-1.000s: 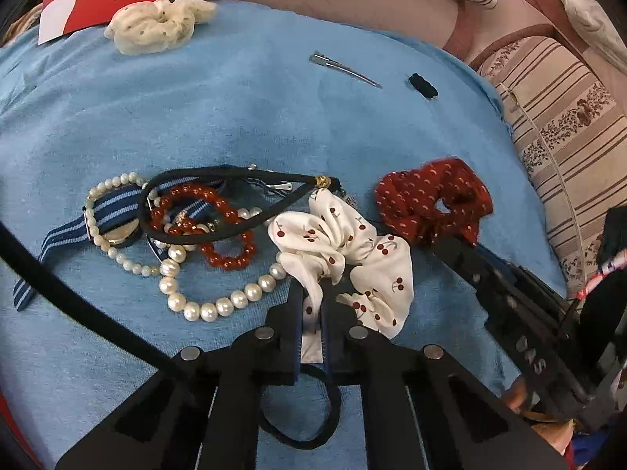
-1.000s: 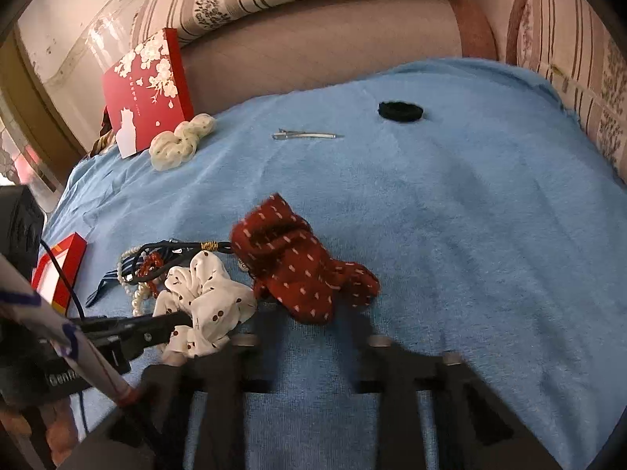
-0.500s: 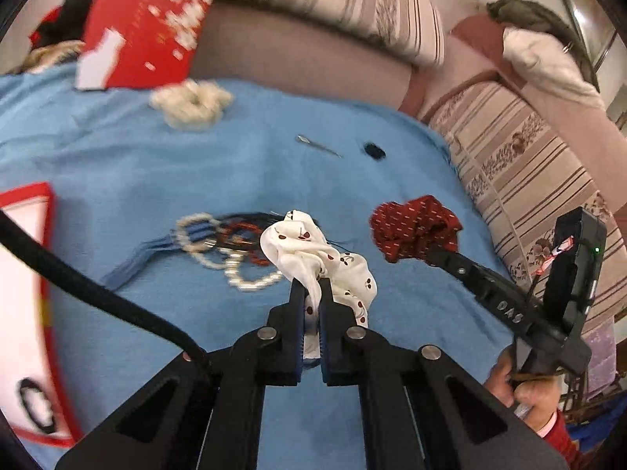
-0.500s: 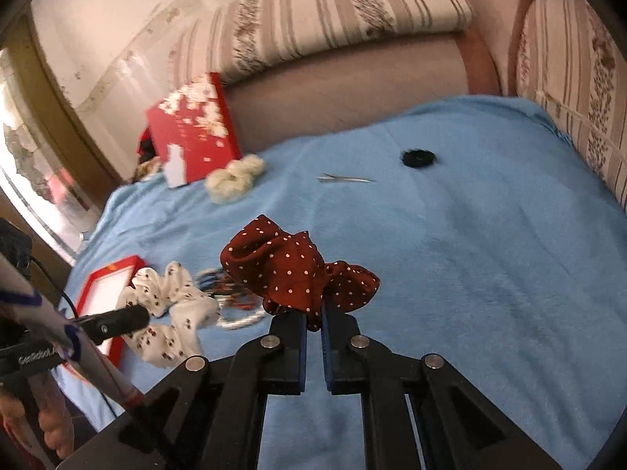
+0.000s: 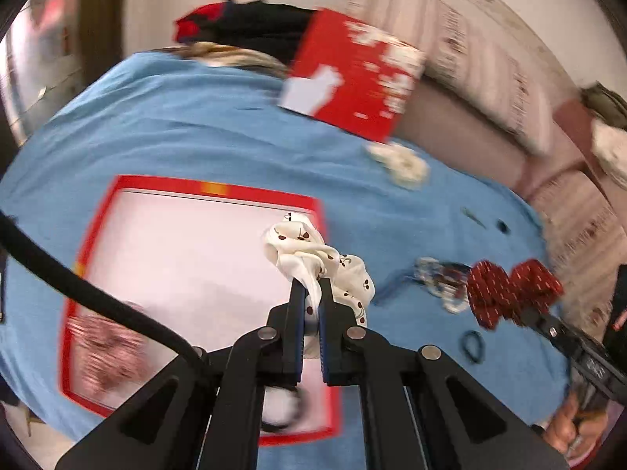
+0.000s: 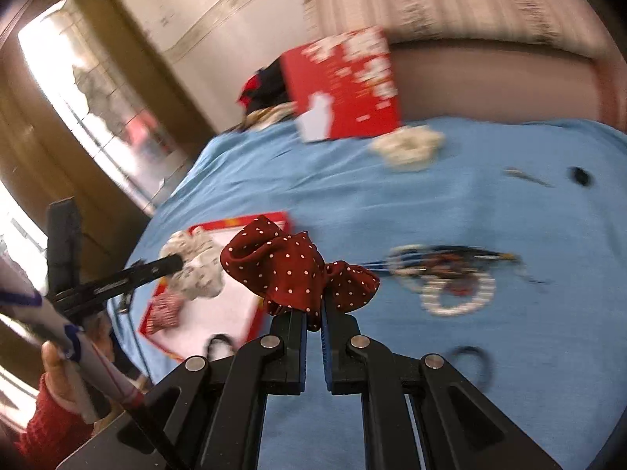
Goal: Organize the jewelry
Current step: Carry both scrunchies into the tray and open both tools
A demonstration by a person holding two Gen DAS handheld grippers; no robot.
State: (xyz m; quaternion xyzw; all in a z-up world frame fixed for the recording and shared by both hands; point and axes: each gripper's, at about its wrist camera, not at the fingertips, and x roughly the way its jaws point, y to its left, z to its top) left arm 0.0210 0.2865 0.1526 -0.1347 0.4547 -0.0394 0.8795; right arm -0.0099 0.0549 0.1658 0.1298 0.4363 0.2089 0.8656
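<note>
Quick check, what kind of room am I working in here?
Probably a home living room or bedroom: a blue blanket spread as the work surface, striped cushions along an upholstered back, and a window to one side.

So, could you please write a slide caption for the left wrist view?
Left gripper jaws shut on the white cherry-print scrunchie, held above the red-rimmed tray on the blue cloth.

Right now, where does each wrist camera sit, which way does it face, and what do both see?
Left wrist: behind the left gripper, angled down at the red-rimmed tray; clamps the white cherry scrunchie; a hand shows at right.
Right wrist: behind the right gripper, facing the blue cloth; clamps the red dotted scrunchie.
Shared: tray, both scrunchies, red box.
</note>
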